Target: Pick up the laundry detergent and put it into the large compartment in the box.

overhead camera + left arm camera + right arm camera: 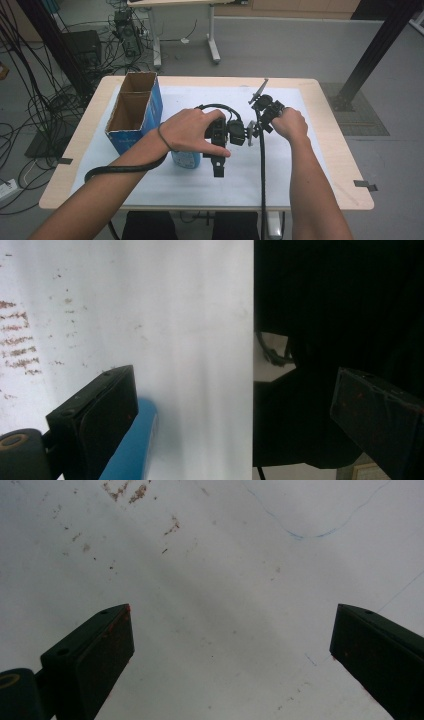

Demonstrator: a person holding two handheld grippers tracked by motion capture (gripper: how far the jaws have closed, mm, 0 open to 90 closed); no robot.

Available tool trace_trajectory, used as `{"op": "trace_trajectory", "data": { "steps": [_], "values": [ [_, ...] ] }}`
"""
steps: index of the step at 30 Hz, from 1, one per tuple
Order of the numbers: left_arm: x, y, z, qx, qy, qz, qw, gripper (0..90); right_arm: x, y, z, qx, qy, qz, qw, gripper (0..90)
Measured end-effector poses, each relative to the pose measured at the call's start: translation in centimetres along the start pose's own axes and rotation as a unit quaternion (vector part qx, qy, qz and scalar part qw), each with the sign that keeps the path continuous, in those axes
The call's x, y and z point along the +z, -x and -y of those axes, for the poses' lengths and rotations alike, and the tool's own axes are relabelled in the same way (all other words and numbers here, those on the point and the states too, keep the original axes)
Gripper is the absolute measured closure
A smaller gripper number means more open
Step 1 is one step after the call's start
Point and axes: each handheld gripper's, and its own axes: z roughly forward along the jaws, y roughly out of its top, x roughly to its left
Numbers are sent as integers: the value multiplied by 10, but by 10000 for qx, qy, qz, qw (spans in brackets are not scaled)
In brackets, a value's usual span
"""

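On the white sheet (300, 125) that covers the desk (330, 170), a blue bottle-like container (186, 159) lies just in front of the open blue carton (134, 112), mostly hidden beneath the person's left hand (192, 131). That hand carries the left gripper (218, 165), which points down and toward the person, its jaws spread wide with nothing between the pads. In the left gripper view the blue container (131, 450) shows as a rounded blue edge right beside the outer face of the left-hand jaw, outside the gap rather than inside it; whether it touches that jaw I cannot tell. Its long axis is hard to read, since so little of it shows. So the coming move seems to turn on shifting the left gripper sideways toward the carton, until the container sits between the jaws. The left hand is clearly the nearer one. The right gripper (265, 107) is held well apart, farther back on the sheet, and the right gripper view shows its jaws spread over bare, faintly stained sheet.
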Motion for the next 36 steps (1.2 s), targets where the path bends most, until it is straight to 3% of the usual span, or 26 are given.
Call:
{"op": "trace_trajectory", "data": {
  "steps": [26,36],
  "values": [
    [1,2,0,42,-46,19,10000,54,-1,0,5,64,90,-20,9999,38],
    [-12,8,5,145,-3,-63,9999,54,-2,-1,5,80,73,-3,9999,40]
  ]
}}
